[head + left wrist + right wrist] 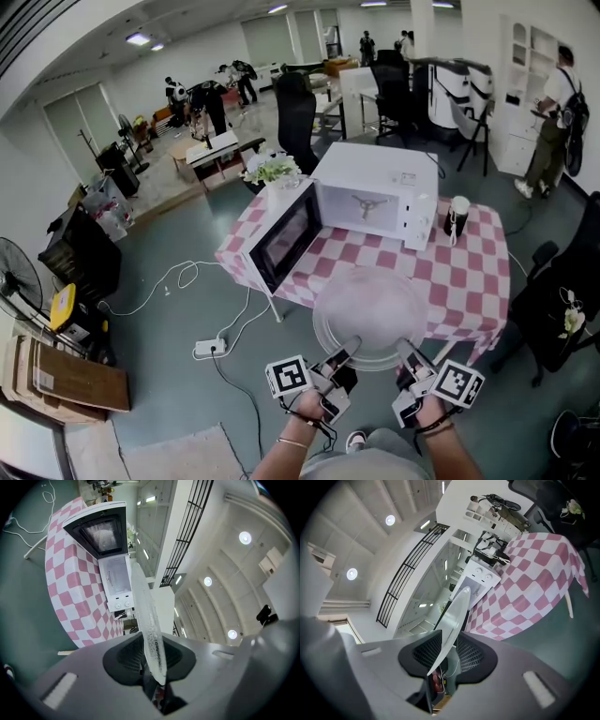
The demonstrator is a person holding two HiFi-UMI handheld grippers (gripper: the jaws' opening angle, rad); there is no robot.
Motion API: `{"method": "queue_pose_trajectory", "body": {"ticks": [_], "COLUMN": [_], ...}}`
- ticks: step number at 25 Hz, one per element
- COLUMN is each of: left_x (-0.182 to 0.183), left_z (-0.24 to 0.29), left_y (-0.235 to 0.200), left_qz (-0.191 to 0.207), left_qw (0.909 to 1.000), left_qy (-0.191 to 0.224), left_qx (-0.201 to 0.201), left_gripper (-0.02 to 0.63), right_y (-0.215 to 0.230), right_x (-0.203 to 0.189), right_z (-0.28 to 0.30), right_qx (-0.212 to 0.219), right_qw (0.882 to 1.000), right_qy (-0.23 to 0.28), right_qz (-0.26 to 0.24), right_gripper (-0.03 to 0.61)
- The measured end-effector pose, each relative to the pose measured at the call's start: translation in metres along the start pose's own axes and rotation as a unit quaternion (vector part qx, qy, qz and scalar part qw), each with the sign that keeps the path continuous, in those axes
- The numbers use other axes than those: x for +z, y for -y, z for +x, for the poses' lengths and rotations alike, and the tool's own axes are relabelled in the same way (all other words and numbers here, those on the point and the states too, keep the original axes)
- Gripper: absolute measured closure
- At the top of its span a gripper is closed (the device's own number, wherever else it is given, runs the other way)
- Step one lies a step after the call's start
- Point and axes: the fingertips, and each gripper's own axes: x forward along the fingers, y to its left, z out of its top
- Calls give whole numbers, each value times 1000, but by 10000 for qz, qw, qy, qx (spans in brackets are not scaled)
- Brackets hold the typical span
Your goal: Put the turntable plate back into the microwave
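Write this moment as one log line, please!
turntable plate: held level, outside microwave | left gripper: shut on its near rim | right gripper: shut on its near rim | microwave: door open

**Where we look from**

From the head we look steeply down on the checked table [473, 277] and open microwave [375, 192]. Cameras on the left gripper [349, 352] and right gripper [406, 354] sit close behind their jaws, rolled sideways, facing that microwave along the turntable plate [370, 309].

Before the microwave [375, 173] on the table [469, 281], the turntable plate [370, 305]
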Motion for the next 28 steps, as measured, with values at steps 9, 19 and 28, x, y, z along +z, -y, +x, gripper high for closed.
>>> {"method": "queue_pose_trajectory", "body": {"ticks": [9,19,28], "left_x": [31,95,156], "left_z": [21,84,150], "left_y": [-23,-45,-68], "left_qz": [-201,-239,-263], "left_qw": [9997,9992,9979], "left_qy": [60,298,526], "left_qx": [85,127,267], "left_gripper": [561,563,561], "right_y": [17,36,61], "right_x": [14,72,133], "right_z": [39,118,190], "right_qx": [-164,56,-3], "right_qw": [9997,9996,9985], "right_qy": [-113,-268,-538], "right_qz": [106,29,105], "right_gripper": [485,485,485]}}
